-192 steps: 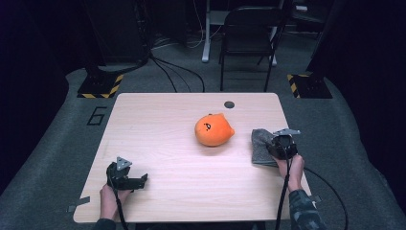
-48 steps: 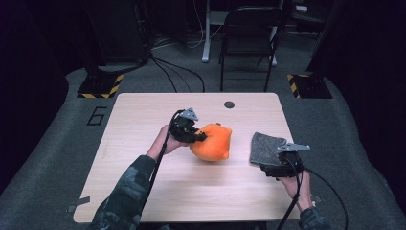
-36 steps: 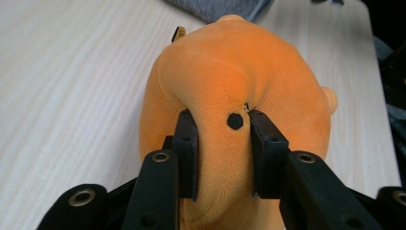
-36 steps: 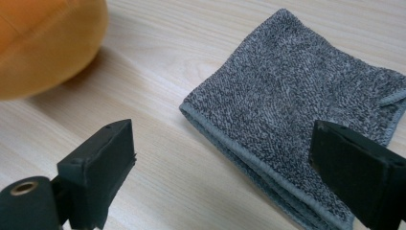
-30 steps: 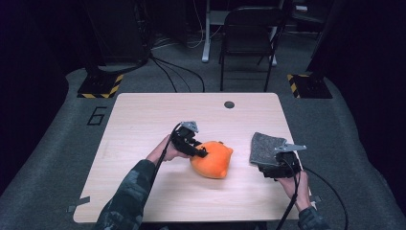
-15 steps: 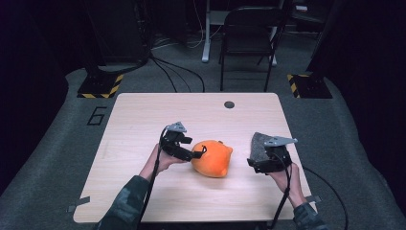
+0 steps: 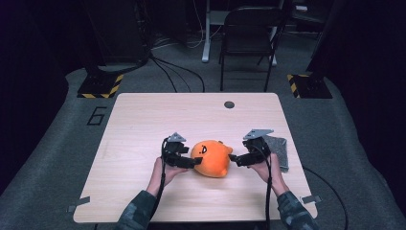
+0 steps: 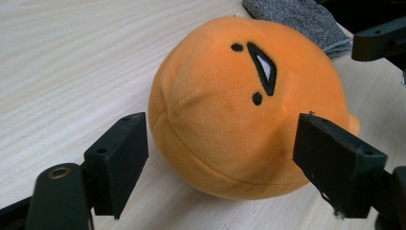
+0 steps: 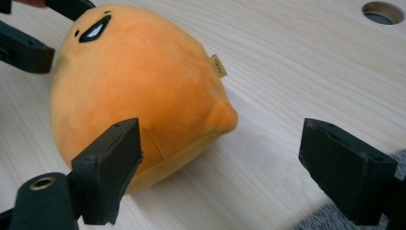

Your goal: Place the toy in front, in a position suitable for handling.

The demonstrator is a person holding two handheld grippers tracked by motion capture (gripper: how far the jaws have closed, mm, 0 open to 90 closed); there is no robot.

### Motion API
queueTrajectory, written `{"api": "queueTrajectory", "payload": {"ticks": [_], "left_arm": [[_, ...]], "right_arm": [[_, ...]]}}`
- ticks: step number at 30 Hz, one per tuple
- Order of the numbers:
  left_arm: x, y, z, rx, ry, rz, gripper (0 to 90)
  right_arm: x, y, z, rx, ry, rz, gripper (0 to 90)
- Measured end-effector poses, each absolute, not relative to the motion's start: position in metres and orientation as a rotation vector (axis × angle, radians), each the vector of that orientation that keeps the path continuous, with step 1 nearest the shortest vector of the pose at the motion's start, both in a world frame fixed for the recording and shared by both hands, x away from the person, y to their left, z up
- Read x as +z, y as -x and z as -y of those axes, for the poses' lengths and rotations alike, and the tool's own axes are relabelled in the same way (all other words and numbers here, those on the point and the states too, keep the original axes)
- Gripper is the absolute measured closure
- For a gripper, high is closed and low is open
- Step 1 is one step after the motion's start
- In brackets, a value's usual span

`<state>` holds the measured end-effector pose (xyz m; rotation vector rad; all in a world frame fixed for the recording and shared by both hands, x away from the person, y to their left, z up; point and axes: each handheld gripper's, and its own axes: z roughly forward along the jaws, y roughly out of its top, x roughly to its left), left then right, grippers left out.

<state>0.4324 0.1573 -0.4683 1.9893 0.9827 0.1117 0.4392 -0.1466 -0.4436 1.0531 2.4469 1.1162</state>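
1. High view: an orange plush toy sits on the wooden table, toward the near edge and a little right of centre. The left gripper comes at it from the left and the right gripper from the right — both tips just beside it. A grey cloth lies behind the right gripper.
2. Left gripper view: the jaws stand wide, one on each side of the toy's stitched face; neither presses into the fabric.
3. Right gripper view: the jaws are spread wide too, the left one in front of the toy's body, the right one over bare table.
4. Judging by this, the approach is done — closing on the toy and lifting it remain.
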Motion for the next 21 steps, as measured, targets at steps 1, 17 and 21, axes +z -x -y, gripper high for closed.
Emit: {"api": "queueTrajectory", "payload": {"ticks": [1, 17, 21], "left_arm": [[-0.468, -0.432, -0.157, 0.112, -1.989, -0.983, 22.0], [-0.479, -0.434, -0.15, 0.119, -2.053, -0.944, 58.2], [-0.479, -0.432, -0.149, 0.157, -2.044, -0.945, 65.2]], "right_arm": [[-0.444, -0.439, 0.147, 1.116, -1.053, -2.447, 15.2], [-0.47, -0.46, 0.125, 1.154, -0.978, -2.642, 59.1], [-0.477, -0.458, 0.12, 1.14, -0.938, -2.64, 74.6]]}}
